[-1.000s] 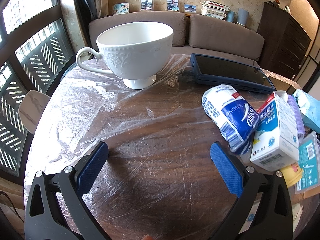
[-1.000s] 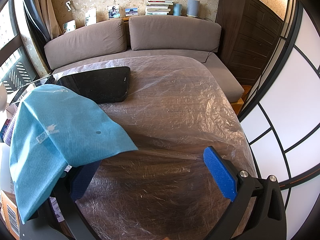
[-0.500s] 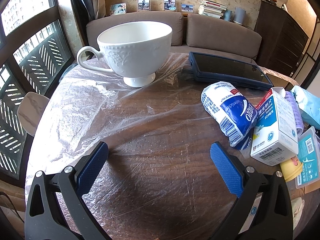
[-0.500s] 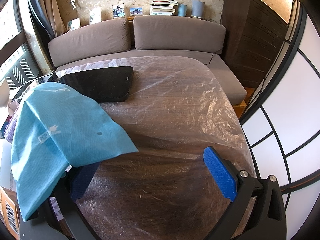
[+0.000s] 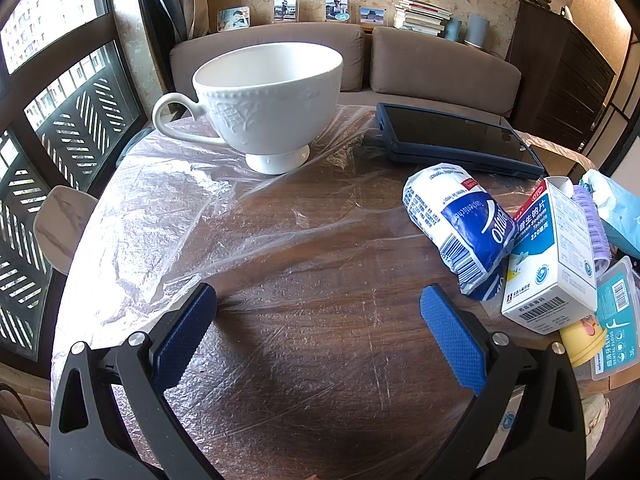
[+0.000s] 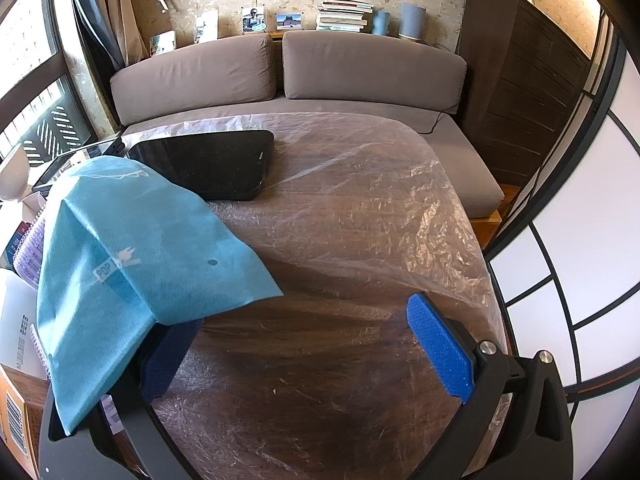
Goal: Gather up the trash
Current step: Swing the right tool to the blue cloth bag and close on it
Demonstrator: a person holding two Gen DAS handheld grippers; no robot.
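Note:
My left gripper (image 5: pixel 318 320) is open and empty above the plastic-covered wooden table (image 5: pixel 280 264). To its right lie a crumpled blue-and-white wrapper (image 5: pixel 456 228), a white-and-blue carton (image 5: pixel 552 256), a teal floss box (image 5: pixel 614 320), a purple hair roller (image 5: pixel 592 224) and a yellow item (image 5: pixel 580 338). My right gripper (image 6: pixel 300 332) is open with nothing between its fingers; a teal paper bag (image 6: pixel 124 256) drapes over its left finger and hides most of it.
A large white cup (image 5: pixel 268 100) stands at the back left. A dark tablet (image 5: pixel 452 136) lies behind the trash; a black tablet (image 6: pixel 208 164) lies behind the bag. A brown sofa (image 6: pixel 288 68) runs behind the table. Boxes (image 6: pixel 16 344) sit at the left edge.
Both views have drawn back and risen slightly; the cup and the trash sit a little lower in frame. Both grippers stay open.

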